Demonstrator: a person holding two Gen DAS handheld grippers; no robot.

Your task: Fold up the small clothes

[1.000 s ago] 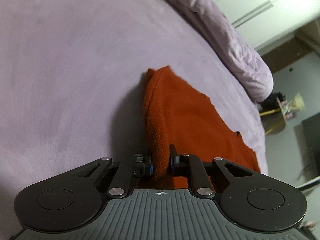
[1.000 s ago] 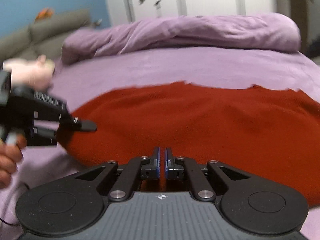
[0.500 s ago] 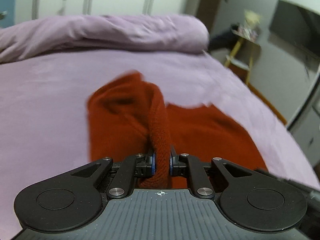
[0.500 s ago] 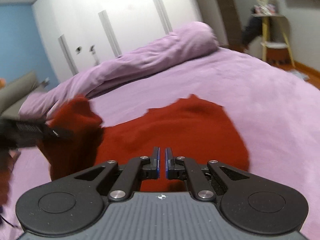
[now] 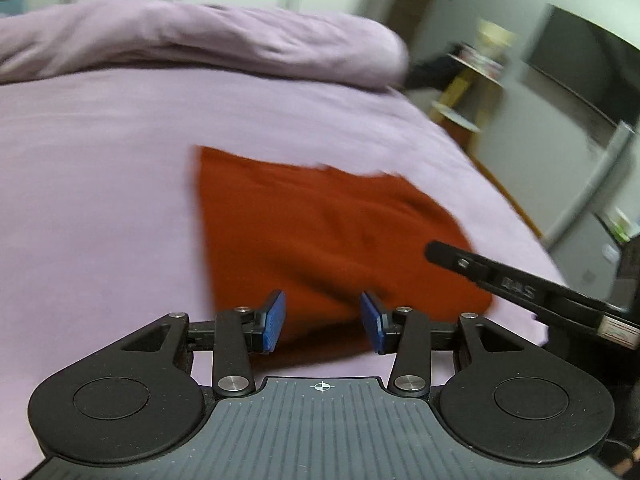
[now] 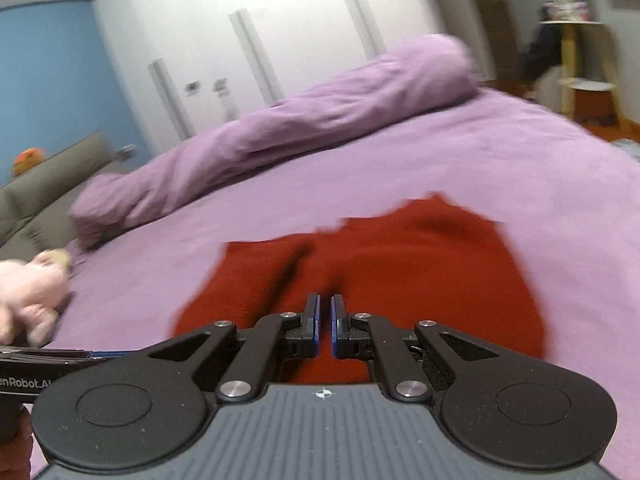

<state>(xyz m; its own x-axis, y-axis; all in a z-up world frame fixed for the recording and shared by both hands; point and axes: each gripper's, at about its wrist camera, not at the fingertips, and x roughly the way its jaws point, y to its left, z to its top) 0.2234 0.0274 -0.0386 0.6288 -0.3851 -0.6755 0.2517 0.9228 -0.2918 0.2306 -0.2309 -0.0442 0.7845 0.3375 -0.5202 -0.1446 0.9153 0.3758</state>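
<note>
A rust-red knitted garment [image 5: 320, 240] lies folded and flat on the purple bed [image 5: 100, 200]. My left gripper [image 5: 322, 320] is open, its blue pads [image 5: 274, 318] apart just above the garment's near edge, holding nothing. My right gripper [image 6: 324, 326] is nearly shut with a thin gap between its pads, over the near edge of the same garment [image 6: 400, 280]; no cloth shows between the pads. The right gripper's finger [image 5: 500, 276] reaches in from the right in the left wrist view.
A rolled purple duvet [image 6: 300, 120] lies along the far side of the bed. A pink soft toy [image 6: 28, 296] sits at the left. White wardrobes [image 6: 280, 20], a grey sofa [image 6: 40, 184] and a yellow side table [image 6: 580, 60] stand beyond the bed.
My left gripper carried the garment's left side over to the right, laid it down and opened, letting go. The garment now lies folded. The right gripper stayed nearly shut.
</note>
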